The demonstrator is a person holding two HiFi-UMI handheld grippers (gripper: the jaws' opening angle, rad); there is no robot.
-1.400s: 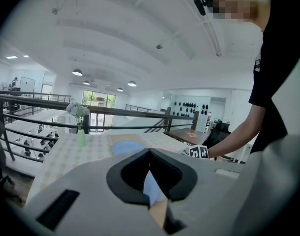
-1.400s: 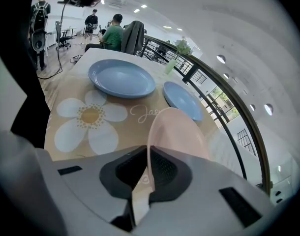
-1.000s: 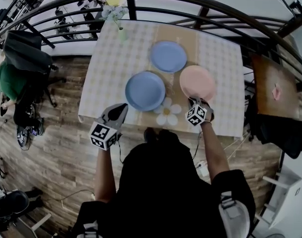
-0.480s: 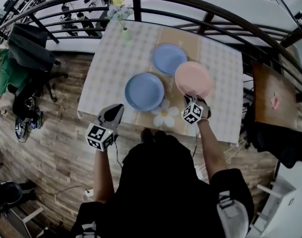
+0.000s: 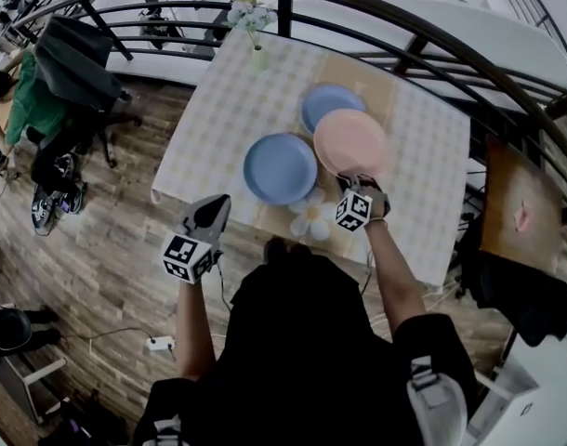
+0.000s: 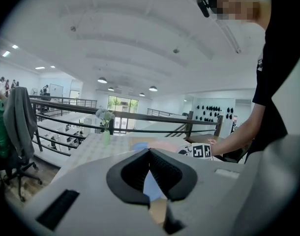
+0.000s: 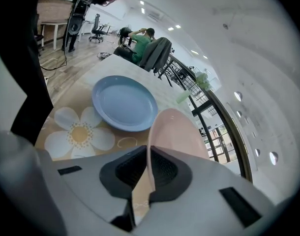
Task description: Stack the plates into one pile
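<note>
My right gripper is shut on the near rim of a pink plate and holds it tilted above the table. In the head view the pink plate overlaps the near right edge of the far blue plate. A second blue plate lies flat to the left of it. The right gripper view shows the pink plate's rim pinched between the pads, with the near blue plate to the left. My left gripper hangs shut and empty off the table's near left edge.
A daisy-shaped mat lies under my right hand. A vase of flowers stands at the table's far left edge. A dark curved railing runs behind the table. A chair with a jacket stands left, a wooden side table right.
The right gripper has lifted the pink plate and carried it left and away from me, so it now overlaps the far blue plate. The left gripper has barely shifted.
</note>
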